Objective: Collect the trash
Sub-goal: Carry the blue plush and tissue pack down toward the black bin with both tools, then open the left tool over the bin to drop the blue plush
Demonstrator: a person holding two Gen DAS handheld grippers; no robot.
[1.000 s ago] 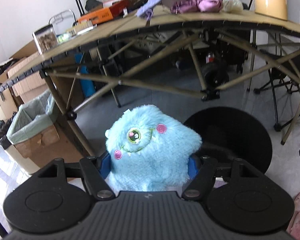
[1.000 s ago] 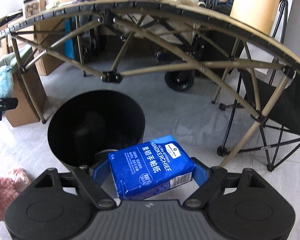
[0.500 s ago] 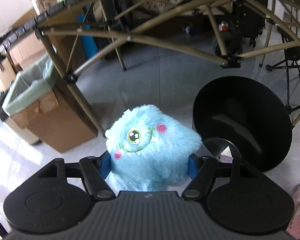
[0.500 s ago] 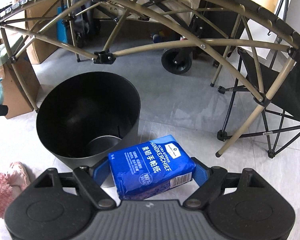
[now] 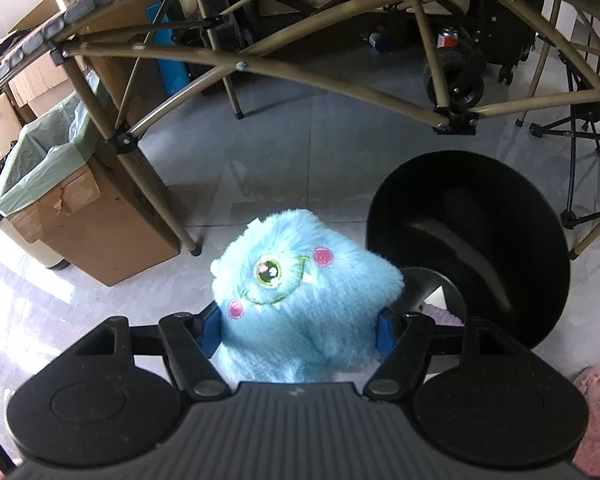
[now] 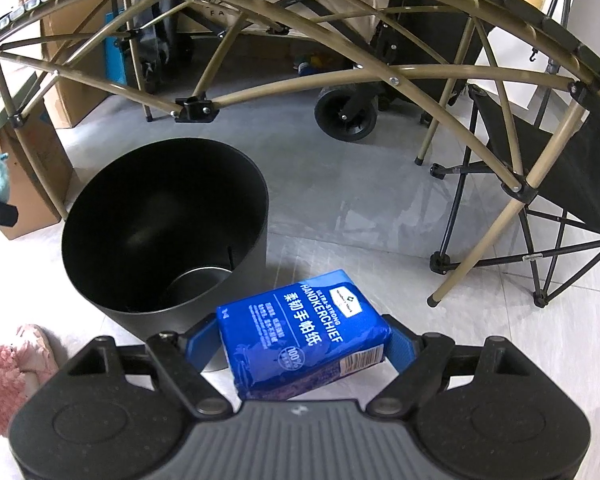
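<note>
Reading "ULTRA-STRONG HANDKERCHIEF" in white on the blue tissue pack [image 6: 304, 344], with Chinese characters alongside, a round "100%" mark and a barcode at one end. Showing part of a printed word, "FAN", on a carton under the folding surface [image 5: 260, 68].

Counting one tissue pack, one blue plush monster [image 5: 304, 304], one black bin [image 6: 168, 232], one cardboard box lined with a green bag [image 5: 60, 204], two fluffy pink slippers, one at the edge of each view [image 6: 8, 376].

Pinching the pack between the blue pads of the right claw [image 6: 306, 350], just beside the bin's rim and above the tiled floor. Pinching the plush between the pads of the left claw [image 5: 300, 330], with the toy partly overlapping the bin's near rim in that view; a smaller dark container and a scrap of pale material lying inside the bin.

Compared with a second ago: both views tilting further down, the surface top with its clutter sliding out of sight, the bin filling more of each picture. Both grips unchanged.
</note>
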